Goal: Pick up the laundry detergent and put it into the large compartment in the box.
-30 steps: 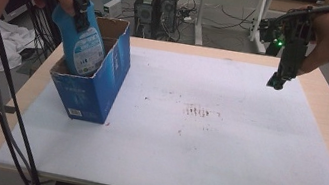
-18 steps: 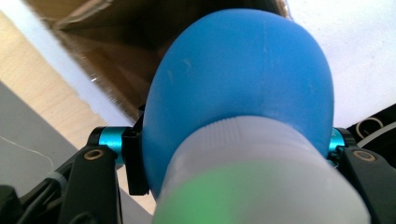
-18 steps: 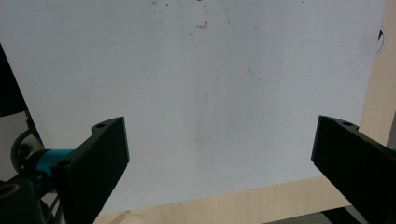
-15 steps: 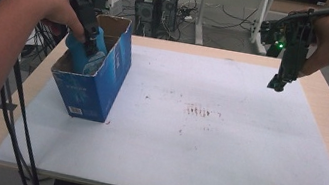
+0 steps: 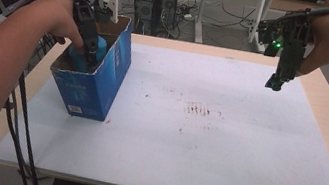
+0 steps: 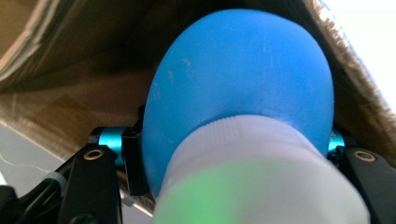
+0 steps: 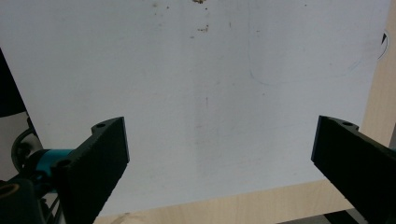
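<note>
Right now your left gripper (image 5: 88, 54) is down inside the open blue carton (image 5: 97, 86) at the table's left edge, its jaws clamped on either side of a blue bottle with a white cap (image 6: 243, 121). From the left gripper view the bottle's rounded blue body points deeper into the cardboard interior, cap end nearest the camera, so you appear to be lowering it into the box. Whether its base touches the bottom yet, I cannot tell.

Lower straight along the carton's axis; the box looks light and stands on a smooth white sheet (image 5: 204, 145), so a sideways push against a wall could slide or tip it. Wait until you feel the bottle rest before parting the jaws, then lift straight up clear of the rim.

Your right gripper (image 5: 275, 83) hangs above the far right of the table, jaws wide apart and holding nothing. Consider bringing it over to steady the carton's outer wall.
</note>
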Demonstrator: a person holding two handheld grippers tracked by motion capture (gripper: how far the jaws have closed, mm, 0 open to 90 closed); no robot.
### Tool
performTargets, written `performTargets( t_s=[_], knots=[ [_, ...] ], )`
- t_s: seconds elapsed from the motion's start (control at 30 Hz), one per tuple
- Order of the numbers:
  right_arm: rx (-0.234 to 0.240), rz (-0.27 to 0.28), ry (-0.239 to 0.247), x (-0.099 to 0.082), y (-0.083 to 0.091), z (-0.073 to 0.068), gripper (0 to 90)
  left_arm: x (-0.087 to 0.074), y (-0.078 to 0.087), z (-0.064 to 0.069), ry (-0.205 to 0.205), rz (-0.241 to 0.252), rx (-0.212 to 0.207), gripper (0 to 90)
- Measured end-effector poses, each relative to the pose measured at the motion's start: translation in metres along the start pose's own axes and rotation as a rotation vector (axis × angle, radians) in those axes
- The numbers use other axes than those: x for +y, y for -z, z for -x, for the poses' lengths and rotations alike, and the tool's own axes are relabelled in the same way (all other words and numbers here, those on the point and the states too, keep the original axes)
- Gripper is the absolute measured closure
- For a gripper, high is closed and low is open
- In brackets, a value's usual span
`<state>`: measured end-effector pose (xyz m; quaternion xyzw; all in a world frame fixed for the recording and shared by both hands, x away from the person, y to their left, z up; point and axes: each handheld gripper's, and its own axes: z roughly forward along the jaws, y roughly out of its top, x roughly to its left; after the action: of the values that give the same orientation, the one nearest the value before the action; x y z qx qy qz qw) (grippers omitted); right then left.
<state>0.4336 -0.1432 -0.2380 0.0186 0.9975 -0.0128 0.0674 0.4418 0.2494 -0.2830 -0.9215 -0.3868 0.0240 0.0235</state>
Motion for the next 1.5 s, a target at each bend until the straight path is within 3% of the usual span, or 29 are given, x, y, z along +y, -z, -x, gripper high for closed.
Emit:
performTargets(
  t_s=[0.23, 0.5, 0.77, 1.17, 1.33, 1.5],
  knots=[
    [0.003, -0.005, 0.000, 0.002, -0.001, 0.000, 3.1, -0.003, -0.013, -0.002, -0.023, 0.005, -0.007, 37.5],
    [0.007, -0.006, 0.004, 0.007, -0.004, 0.000, 3.1, -0.004, -0.013, -0.002, -0.049, 0.012, -0.004, 37.4],
    [0.008, -0.005, 0.002, 0.008, -0.003, 0.000, 3.1, -0.005, -0.015, -0.001, -0.034, 0.025, -0.026, 33.0],
    [0.004, -0.003, -0.002, 0.005, -0.001, -0.001, 3.1, -0.007, 0.002, 0.002, -0.054, 0.059, -0.005, 27.4],
    [0.004, -0.003, 0.003, 0.007, -0.001, -0.002, 3.1, -0.008, 0.014, 0.006, -0.077, 0.080, 0.045, 26.6],
    [0.010, -0.001, 0.000, 0.008, -0.001, -0.002, 3.1, -0.010, 0.024, 0.008, -0.075, 0.079, 0.040, 23.7]
  ],
)
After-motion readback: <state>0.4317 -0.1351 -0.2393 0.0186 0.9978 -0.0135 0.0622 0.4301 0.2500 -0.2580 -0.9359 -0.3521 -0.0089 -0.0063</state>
